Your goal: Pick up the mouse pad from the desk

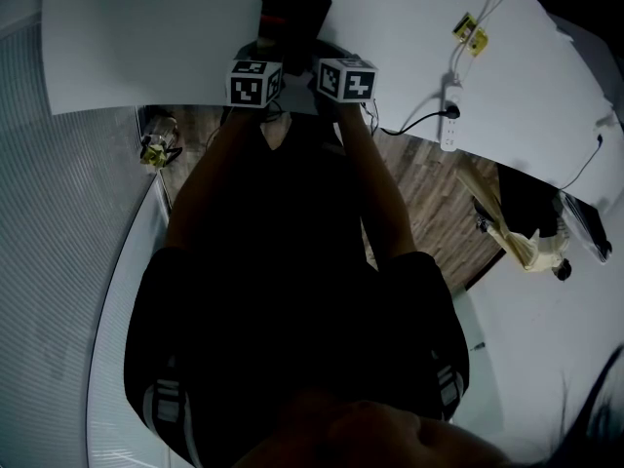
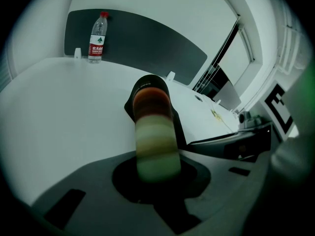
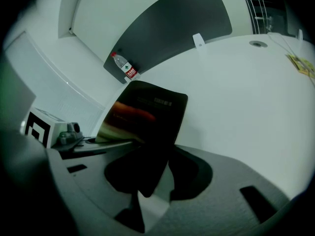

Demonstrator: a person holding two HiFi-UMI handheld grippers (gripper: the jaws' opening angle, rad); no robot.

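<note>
the person wears a black short-sleeved top [image 1: 292,339] with a band of pale stripes [image 1: 166,403] at each side. the left claw [image 2: 156,183] and the right claw [image 3: 147,193] each have a matte grey body with a dark rounded hollow at the middle and small dark rectangular slots to either side. each carries a white cube, the left cube [image 1: 255,83] and the right cube [image 1: 347,78], printed with black square markers.
</note>
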